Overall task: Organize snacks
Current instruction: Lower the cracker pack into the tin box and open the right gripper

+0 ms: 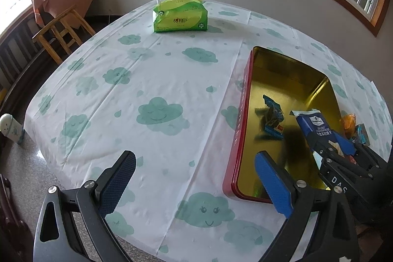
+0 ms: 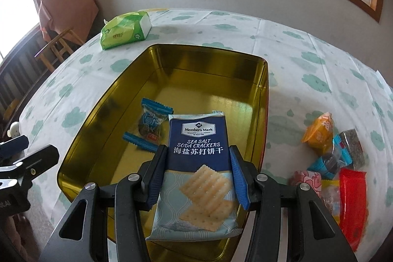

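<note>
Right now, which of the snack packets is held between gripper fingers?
The blue Sea Salt soda crackers packet, clamped in the right gripper above the tin. The other packets lie loose.

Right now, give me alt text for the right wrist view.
The right gripper is shut on a blue cracker packet over an open gold tin holding one blue candy. More snacks lie on the tablecloth right of the tin, a green tissue pack behind.
</note>
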{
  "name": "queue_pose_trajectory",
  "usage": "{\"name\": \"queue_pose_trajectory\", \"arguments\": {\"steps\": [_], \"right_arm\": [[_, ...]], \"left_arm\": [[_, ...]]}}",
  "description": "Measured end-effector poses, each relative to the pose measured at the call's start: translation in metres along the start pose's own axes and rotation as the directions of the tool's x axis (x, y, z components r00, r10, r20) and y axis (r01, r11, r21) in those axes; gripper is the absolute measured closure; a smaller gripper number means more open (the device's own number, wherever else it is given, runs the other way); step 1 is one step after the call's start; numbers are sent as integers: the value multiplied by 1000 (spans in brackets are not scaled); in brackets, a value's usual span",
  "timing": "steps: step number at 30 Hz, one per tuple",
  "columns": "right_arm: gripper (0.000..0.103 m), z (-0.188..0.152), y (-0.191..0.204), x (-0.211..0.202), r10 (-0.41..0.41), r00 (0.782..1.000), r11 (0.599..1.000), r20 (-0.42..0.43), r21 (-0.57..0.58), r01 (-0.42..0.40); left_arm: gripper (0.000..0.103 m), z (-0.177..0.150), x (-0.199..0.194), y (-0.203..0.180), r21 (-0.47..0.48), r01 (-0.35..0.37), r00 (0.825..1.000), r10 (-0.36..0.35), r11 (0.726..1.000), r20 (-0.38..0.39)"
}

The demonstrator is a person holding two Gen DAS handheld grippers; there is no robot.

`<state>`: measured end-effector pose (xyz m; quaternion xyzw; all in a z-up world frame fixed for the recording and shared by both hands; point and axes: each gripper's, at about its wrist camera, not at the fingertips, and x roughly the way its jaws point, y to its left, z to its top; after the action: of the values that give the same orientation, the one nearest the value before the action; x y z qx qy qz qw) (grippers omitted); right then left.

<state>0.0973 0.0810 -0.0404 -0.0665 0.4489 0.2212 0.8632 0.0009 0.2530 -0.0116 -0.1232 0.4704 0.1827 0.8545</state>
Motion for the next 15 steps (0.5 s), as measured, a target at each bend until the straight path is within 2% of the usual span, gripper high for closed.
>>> {"name": "queue_pose_trajectory", "arguments": {"steps": [7,10,15], "right_arm": [[52,-1,3,0,8,1000,1000,-1,-3,-8],[52,-2,3,-2,38,999,999,0,1,-38],[52,-4,6,-16,52,998,998,24,-22,-51]], "left_arm": [[7,-4,-4,2,-4,-3,1000,3,1000,-2],[7,-6,-5,3,-3,-5,1000,5,1000,-4],[7,-9,-7,0,3,-6,1000,6,1000,-6]]}}
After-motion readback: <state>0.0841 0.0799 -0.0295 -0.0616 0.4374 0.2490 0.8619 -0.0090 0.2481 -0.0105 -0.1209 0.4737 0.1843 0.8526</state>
